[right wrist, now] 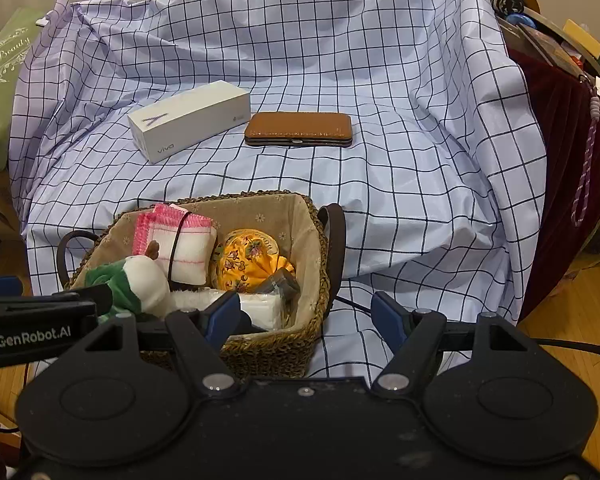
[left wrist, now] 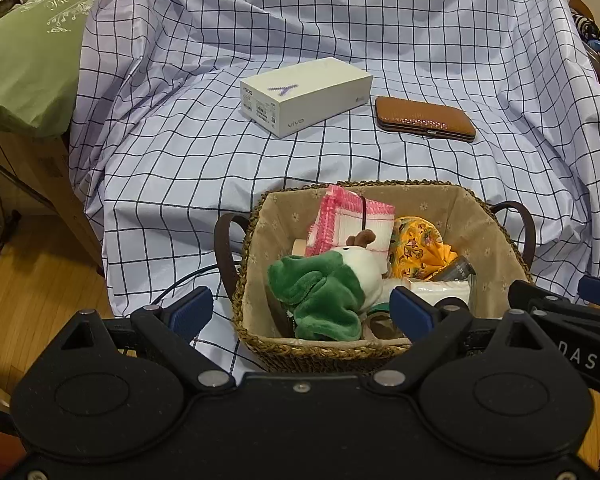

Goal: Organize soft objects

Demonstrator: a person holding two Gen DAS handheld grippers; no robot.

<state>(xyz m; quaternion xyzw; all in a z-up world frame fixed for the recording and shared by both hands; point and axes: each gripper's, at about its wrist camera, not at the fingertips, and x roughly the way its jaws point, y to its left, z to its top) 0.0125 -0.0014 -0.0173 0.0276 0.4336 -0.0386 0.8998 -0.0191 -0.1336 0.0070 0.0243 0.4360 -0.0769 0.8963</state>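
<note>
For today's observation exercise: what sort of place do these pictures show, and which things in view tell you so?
Probably a room in a home, perhaps a bedroom or living room. A checked cloth is draped over furniture, a green pillow lies beside it, and a woven basket of soft things stands above a wooden floor.

The woven basket sits at the near edge of the checked cloth, packed nearly full: a green plush toy, a pink-edged folded cloth, a yellow floral pouch and a tissue pack leave little gap to reach down among them. Its dark handles stick out at both sides. Beyond it lies a broad bare stretch of cloth, up to the white phone box and the brown case just beside it. Behind those two, the cloth rises free and wrinkled.
</note>
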